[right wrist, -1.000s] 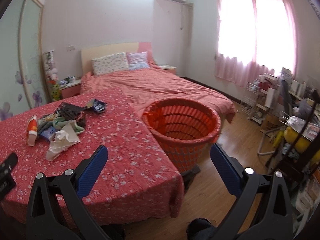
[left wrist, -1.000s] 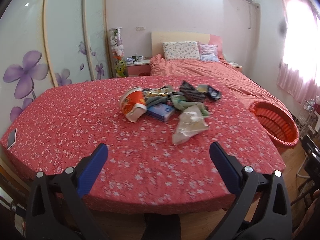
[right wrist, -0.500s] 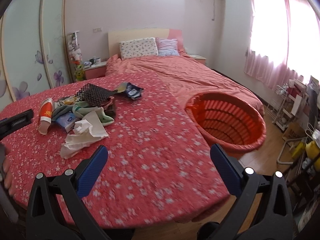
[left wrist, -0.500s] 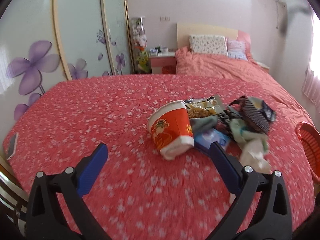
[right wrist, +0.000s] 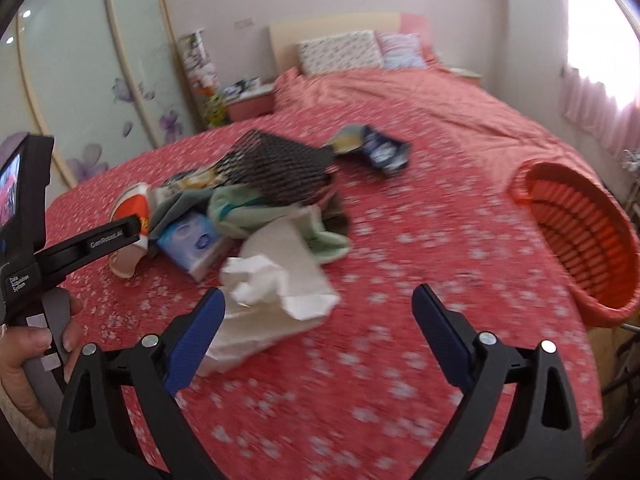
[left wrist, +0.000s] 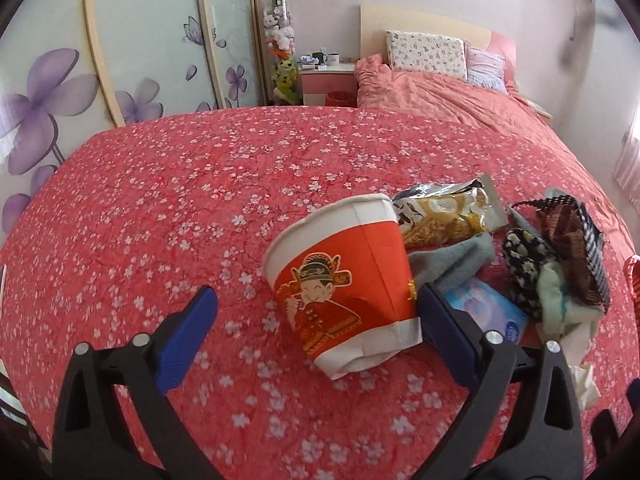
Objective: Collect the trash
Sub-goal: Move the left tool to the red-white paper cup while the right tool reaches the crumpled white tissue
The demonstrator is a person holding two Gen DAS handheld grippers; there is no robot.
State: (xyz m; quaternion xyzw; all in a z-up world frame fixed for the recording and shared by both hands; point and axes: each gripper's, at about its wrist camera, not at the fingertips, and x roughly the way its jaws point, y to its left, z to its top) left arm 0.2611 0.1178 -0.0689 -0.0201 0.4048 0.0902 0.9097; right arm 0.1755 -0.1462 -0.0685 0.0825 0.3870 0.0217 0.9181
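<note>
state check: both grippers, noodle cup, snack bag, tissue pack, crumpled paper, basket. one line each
left gripper: open, fingers straddling the cup, not closed on it
right gripper: open, holding nothing
noodle cup: tipped on its side, dented
snack bag: torn open, lying flat
tissue pack: lying flat, partly under clothes
crumpled paper: crumpled, on the bedspread
basket: beside the bed, no trash visible inside

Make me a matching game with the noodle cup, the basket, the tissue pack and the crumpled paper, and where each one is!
Things:
1. noodle cup
2. orange basket
3. blue tissue pack
4. crumpled white paper

Places:
A. off the bed's right edge
B. on its side between the left gripper's open fingers
C. just ahead of the right gripper
D. lying flat at the near edge of the pile

Pairs: 1-B, 2-A, 3-D, 4-C
</note>
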